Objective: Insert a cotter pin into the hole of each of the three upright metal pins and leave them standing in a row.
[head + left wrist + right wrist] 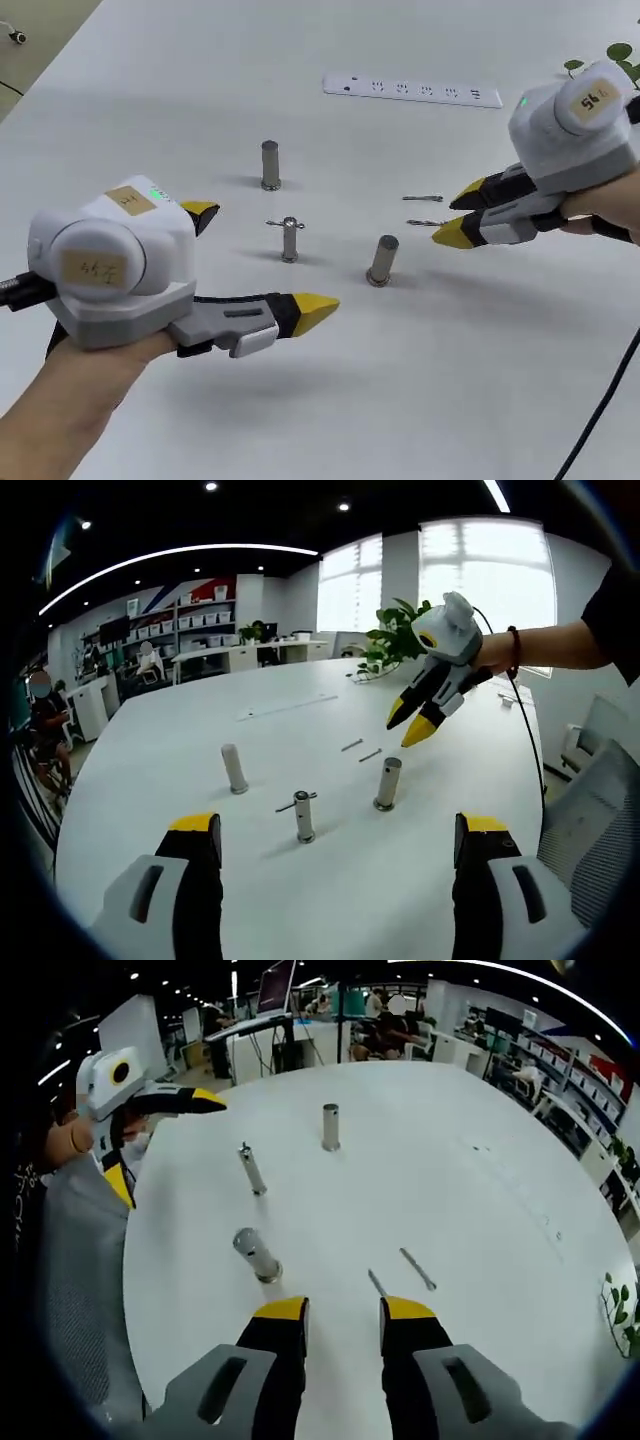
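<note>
Three upright metal pins stand on the white table. The far pin [270, 165] [234, 768] [330, 1126] and the near-right pin [382, 260] [387, 783] [258, 1254] are bare. The middle pin [290, 240] [304, 816] [251, 1168] has a cotter pin through its top. Two loose cotter pins [423, 198] [424, 222] [351, 745] [370, 754] [417, 1268] [376, 1282] lie flat to the right. My right gripper [458, 212] [345, 1308] hovers open just right of them, holding nothing. My left gripper [258, 260] [340, 825] is wide open and holds nothing, in front of the middle pin.
A white power strip [412, 89] lies at the back of the table. A green plant [610, 55] stands at the far right edge. A black cable [600, 410] runs along the right side. Desks, shelves and people fill the room beyond the table.
</note>
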